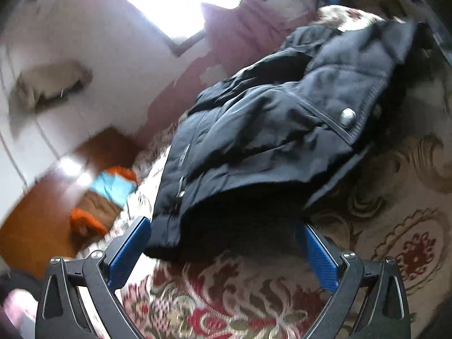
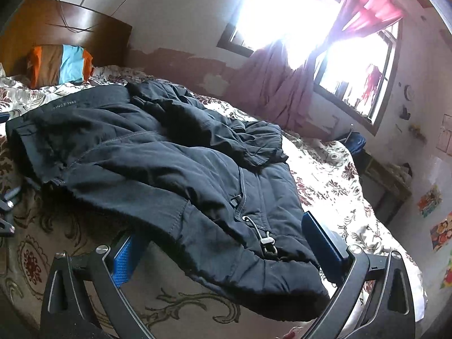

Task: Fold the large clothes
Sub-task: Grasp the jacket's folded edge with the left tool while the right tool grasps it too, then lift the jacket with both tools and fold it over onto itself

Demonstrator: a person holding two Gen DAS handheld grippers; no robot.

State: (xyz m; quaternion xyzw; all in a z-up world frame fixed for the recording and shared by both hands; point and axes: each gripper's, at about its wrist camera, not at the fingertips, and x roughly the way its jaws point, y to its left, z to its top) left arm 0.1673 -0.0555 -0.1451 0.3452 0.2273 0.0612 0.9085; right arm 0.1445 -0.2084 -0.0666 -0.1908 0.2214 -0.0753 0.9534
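A large dark navy padded jacket (image 2: pixel 158 163) lies spread and partly folded over itself on a floral bedspread (image 2: pixel 333 175). It also shows in the left wrist view (image 1: pixel 265 130), with a metal snap button (image 1: pixel 348 117) near its edge. My left gripper (image 1: pixel 223 237) is open, its blue-padded fingers on either side of the jacket's dark lower edge. My right gripper (image 2: pixel 220 234) is open too, with the jacket's hem and drawstring toggle (image 2: pixel 267 241) lying between its fingers. Neither gripper holds any cloth.
A striped orange, brown and blue pillow (image 2: pixel 60 63) leans on the wooden headboard (image 2: pixel 73 28). A bright window (image 2: pixel 285 14) with pink curtains (image 2: pixel 271 84) is behind the bed. A small table (image 2: pixel 387 180) stands by the right wall. The bed edge (image 2: pixel 406 268) drops off at the right.
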